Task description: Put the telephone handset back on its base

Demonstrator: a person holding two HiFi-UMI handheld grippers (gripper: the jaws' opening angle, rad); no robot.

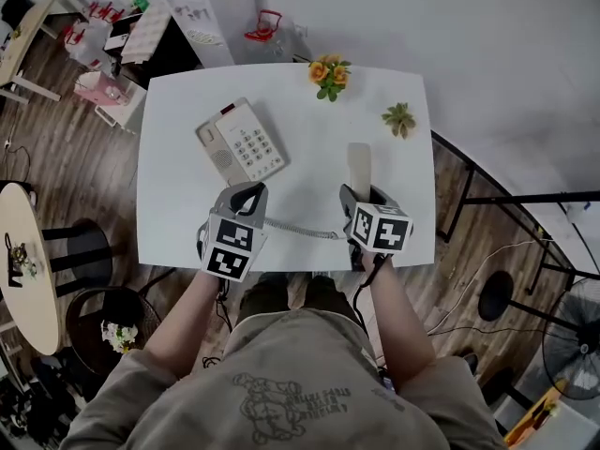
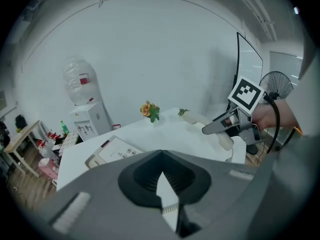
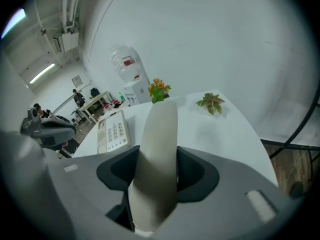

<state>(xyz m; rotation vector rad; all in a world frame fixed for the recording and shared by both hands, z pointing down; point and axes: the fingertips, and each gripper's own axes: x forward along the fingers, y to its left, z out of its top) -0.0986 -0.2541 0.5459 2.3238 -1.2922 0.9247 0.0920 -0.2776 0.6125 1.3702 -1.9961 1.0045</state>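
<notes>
The beige telephone base (image 1: 239,142) with its keypad lies at the back left of the white table (image 1: 300,111), its cradle bare; it also shows as the base (image 2: 112,154) and the base (image 3: 112,130). My right gripper (image 1: 361,200) is shut on the beige handset (image 1: 360,169), held above the table's front right and pointing away from me. The handset (image 3: 157,154) fills the gap between the right gripper's jaws (image 3: 155,184). A coiled cord (image 1: 302,231) runs from it to the left. My left gripper (image 1: 247,198) hovers shut and holds nothing, just in front of the base. The handset (image 2: 200,120) shows there too.
Orange flowers (image 1: 329,73) and a small green plant (image 1: 399,118) stand near the table's far edge. A water dispenser (image 3: 131,76) stands beyond the table. Stools and a round side table (image 1: 28,270) are on the left, and a fan (image 1: 572,340) on the right.
</notes>
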